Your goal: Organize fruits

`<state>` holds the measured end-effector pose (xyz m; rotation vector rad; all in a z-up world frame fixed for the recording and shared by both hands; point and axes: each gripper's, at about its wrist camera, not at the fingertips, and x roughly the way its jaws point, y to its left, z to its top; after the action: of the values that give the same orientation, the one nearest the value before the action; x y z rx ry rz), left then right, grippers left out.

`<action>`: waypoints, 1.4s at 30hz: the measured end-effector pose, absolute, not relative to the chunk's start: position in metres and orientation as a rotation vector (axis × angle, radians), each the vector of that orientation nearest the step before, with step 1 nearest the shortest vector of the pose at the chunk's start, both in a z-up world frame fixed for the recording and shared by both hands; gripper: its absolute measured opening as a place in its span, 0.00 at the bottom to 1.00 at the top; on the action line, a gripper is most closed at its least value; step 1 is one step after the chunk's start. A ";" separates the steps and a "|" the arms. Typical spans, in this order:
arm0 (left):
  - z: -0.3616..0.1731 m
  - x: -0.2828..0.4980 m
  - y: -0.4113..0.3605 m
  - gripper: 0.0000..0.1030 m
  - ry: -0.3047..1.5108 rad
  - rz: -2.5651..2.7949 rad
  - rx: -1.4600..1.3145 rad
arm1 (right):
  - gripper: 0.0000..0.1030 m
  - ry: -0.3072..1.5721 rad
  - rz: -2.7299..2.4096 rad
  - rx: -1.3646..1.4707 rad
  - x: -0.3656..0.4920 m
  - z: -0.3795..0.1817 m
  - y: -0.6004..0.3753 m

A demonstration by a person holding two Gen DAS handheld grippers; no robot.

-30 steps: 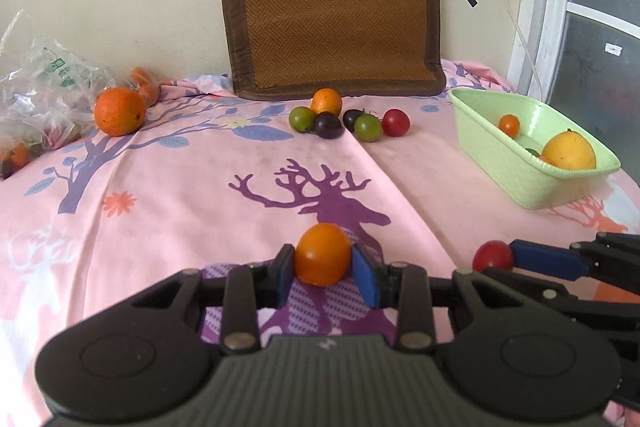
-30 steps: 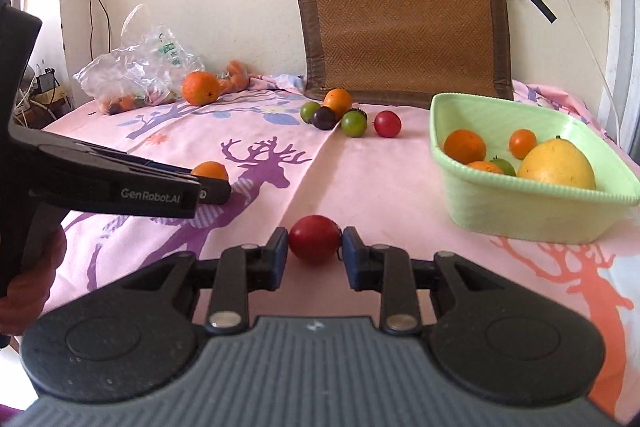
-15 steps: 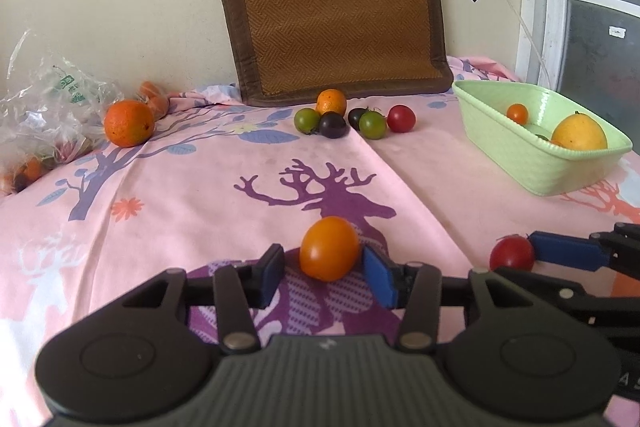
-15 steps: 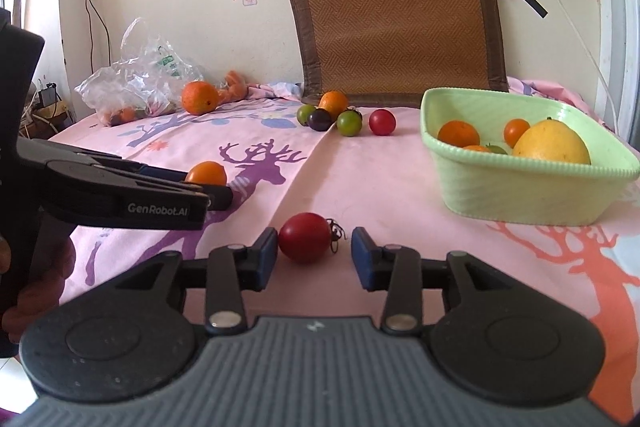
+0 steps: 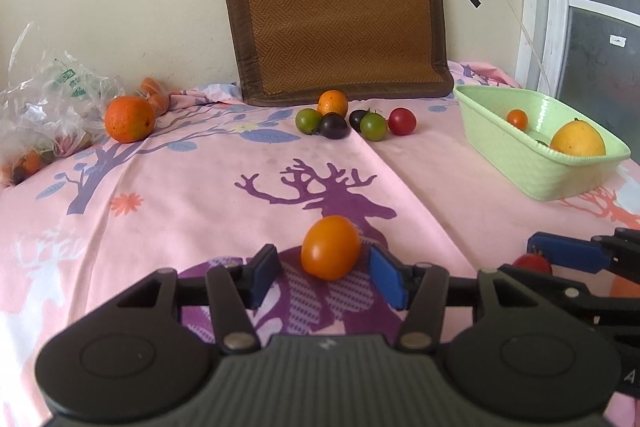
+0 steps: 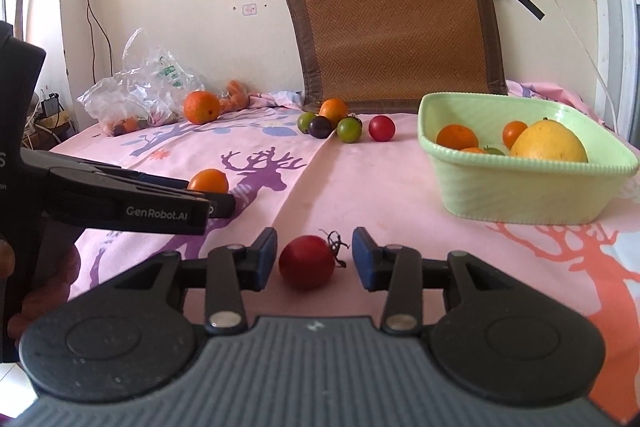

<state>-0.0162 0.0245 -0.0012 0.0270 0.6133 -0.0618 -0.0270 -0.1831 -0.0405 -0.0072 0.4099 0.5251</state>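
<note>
An orange tomato (image 5: 330,247) lies on the pink cloth between the open fingers of my left gripper (image 5: 326,277), touching neither pad. It also shows in the right wrist view (image 6: 208,181). A red tomato (image 6: 306,261) lies on the cloth between the open fingers of my right gripper (image 6: 314,258), free of both pads. Part of it shows in the left wrist view (image 5: 533,263). A green basket (image 6: 524,183) at the right holds a yellow fruit (image 6: 549,147) and small oranges and tomatoes.
A cluster of small green, dark, red and orange fruits (image 5: 347,118) lies at the back by a brown woven cushion (image 5: 336,15). A large orange (image 5: 129,118) sits at the back left beside a plastic bag (image 5: 48,99) of fruit. The left gripper's body (image 6: 120,203) crosses the right view.
Both grippers have opened. The orange tomato and the red tomato, gripped a second ago, now rest on the cloth between the spread fingers.
</note>
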 end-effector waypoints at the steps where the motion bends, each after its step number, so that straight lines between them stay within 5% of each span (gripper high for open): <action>1: -0.001 -0.017 0.024 0.51 0.613 -0.061 0.026 | 0.43 0.410 0.526 -0.006 -0.027 -0.040 -0.183; 42: 0.000 -0.017 0.025 0.58 0.611 -0.073 0.011 | 0.46 0.401 0.549 0.003 -0.028 -0.039 -0.187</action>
<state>-0.0169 0.0253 -0.0002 0.0108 0.6111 -0.0729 -0.0279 -0.1867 -0.0388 0.0035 0.4007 0.5492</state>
